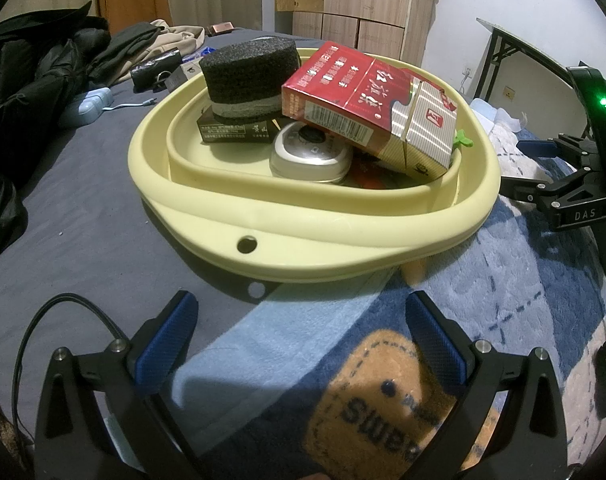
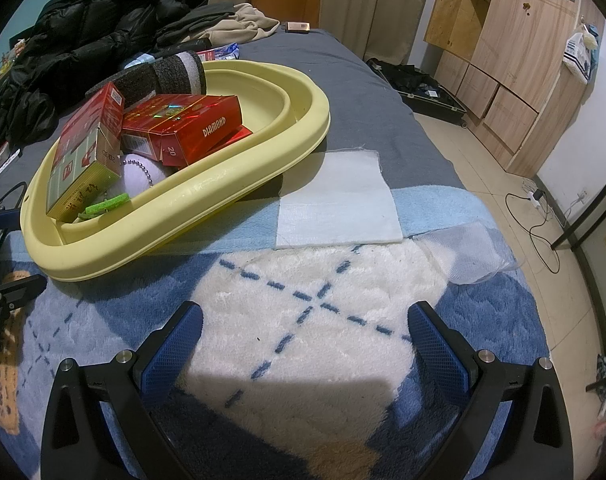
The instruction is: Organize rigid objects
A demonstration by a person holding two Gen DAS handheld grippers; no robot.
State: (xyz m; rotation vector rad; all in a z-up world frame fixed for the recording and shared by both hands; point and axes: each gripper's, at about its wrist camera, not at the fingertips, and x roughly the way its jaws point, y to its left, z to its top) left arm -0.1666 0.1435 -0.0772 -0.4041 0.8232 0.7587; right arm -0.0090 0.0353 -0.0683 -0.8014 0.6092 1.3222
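Observation:
A pale yellow basin (image 1: 303,236) (image 2: 191,200) sits on the bed and holds several rigid objects. In it are a dark foam puck (image 1: 249,70) (image 2: 171,72), a red-and-silver carton (image 1: 375,108) (image 2: 85,152), a red DIAMOND box (image 2: 191,128), a black box (image 1: 233,130), a round silver tin (image 1: 311,154) and a green clip (image 2: 105,206). My left gripper (image 1: 299,328) is open and empty, just in front of the basin. My right gripper (image 2: 303,336) is open and empty over the white plush blanket, right of the basin. It also shows in the left wrist view (image 1: 543,168).
Black jackets (image 2: 83,40) and clothes are piled at the bed's far left. A white cloth square (image 2: 339,200) lies right of the basin on the blue-and-white blanket (image 2: 303,300). A pale blue case (image 1: 89,104) lies on the grey sheet. The bed edge and floor are at right.

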